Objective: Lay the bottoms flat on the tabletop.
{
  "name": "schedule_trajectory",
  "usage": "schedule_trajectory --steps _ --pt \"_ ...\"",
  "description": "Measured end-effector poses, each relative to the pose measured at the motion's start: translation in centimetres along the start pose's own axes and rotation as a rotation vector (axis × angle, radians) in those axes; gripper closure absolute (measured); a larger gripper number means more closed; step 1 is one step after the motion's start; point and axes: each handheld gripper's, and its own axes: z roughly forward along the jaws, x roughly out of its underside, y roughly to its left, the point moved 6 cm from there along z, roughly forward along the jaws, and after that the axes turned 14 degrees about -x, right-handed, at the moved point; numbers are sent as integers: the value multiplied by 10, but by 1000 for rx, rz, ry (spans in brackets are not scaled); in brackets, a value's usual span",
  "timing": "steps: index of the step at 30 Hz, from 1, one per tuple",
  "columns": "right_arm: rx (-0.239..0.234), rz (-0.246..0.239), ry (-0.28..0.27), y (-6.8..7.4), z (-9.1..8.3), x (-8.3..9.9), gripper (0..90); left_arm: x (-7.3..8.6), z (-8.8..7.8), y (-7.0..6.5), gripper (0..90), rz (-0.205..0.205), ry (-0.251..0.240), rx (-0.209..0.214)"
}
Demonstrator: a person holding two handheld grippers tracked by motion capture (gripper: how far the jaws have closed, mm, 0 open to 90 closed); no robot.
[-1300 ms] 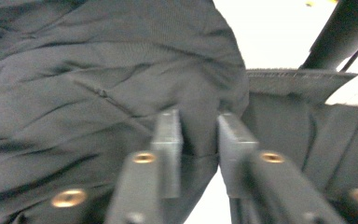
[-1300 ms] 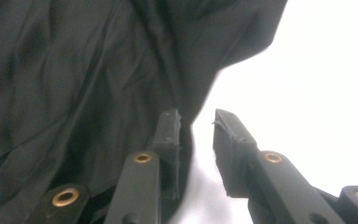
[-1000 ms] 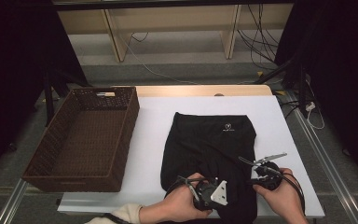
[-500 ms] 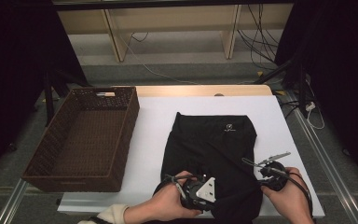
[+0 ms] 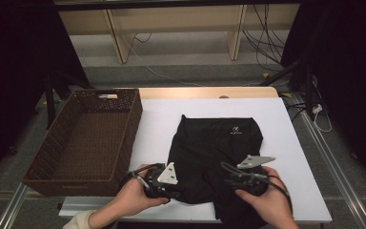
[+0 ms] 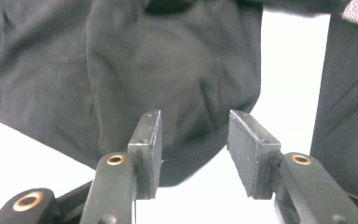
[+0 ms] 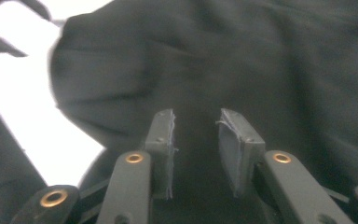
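High view: white table [image 5: 290,143], black garment [image 5: 214,148], wicker basket [image 5: 86,138]; both tools just parted, gripping nothing.

The white table [image 5: 295,143] carries a black garment [image 5: 214,152] and, at its left, a brown wicker basket [image 5: 57,157]

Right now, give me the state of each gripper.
Left gripper: jaws just opening, apart, nothing pinched; black garment lies just beyond.
Right gripper: jaws just opening, apart over the garment, gripping nothing.
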Motion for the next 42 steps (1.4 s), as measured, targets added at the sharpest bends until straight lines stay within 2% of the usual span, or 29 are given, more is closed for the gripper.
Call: schedule_trajectory --steps 1,3,5,7,8,10,11,12,15,17,19,21,23,25,27,29,30,31,32,33,34,36,38,40,42 --pt "-28 -4 15 6 7 -2 654 5 1 -1 546 -9 8 11" --pt "-76 -49 52 17 25 -6 647 11 3 -3 543 -17 16 21" --pt "-104 -81 94 25 40 -9 632 12 6 -5 554 -10 18 22" --pt "-123 -115 130 30 54 -11 626 11 9 -5 603 0 18 24" --pt "-129 -116 144 32 58 -11 623 12 12 -5 631 -5 22 26" --pt "-129 -149 188 34 67 -11 623 13 15 -4 706 -2 28 26" --pt "-125 -146 202 35 70 -10 632 14 17 -4 743 -8 32 30" --pt "-116 -171 229 34 73 -8 654 15 18 -3 782 -10 35 33" --pt "-80 -194 250 34 75 -8 783 16 20 0 897 -35 39 38" --pt "-81 -187 259 34 75 -8 863 15 19 5 899 -52 40 22" --pt "-87 -177 261 34 76 -9 894 14 17 9 899 -68 28 9" --pt "-102 -158 254 34 75 -11 900 12 13 13 899 -78 10 -6" --pt "-141 -135 220 37 73 -15 900 10 10 15 899 -83 -8 -15" --pt "-168 -110 162 40 71 -23 900 8 7 17 898 -93 -30 -29" --pt "-179 -105 106 41 69 -34 900 3 1 22 896 -112 -70 -64" --pt "-173 -90 40 37 66 -46 900 -1 -4 28 858 -128 -112 -109" --pt "-169 -72 -10 31 65 -55 900 -2 -6 30 829 -132 -122 -130" --pt "-169 -46 -42 27 64 -59 900 -5 -8 34 802 -149 -145 -157" --pt "-170 4 -93 19 64 -65 900 -6 -9 35 780 -152 -156 -169" --pt "-168 32 -124 13 64 -68 900 -8 -10 36 764 -148 -163 -179" --pt "-159 84 -165 3 65 -72 900 -10 -9 35 747 -143 -164 -170" --pt "-99 127 -186 -14 66 -75 900 -13 -7 30 731 -130 -169 -151" --pt "-37 124 -169 -25 68 -75 900 -17 -3 21 698 -101 -160 -121" --pt "8 111 -138 -31 70 -72 900 -20 2 11 642 -62 -150 -79" --pt "14 91 -110 -29 70 -69 900 -21 6 1 580 -24 -124 -31"
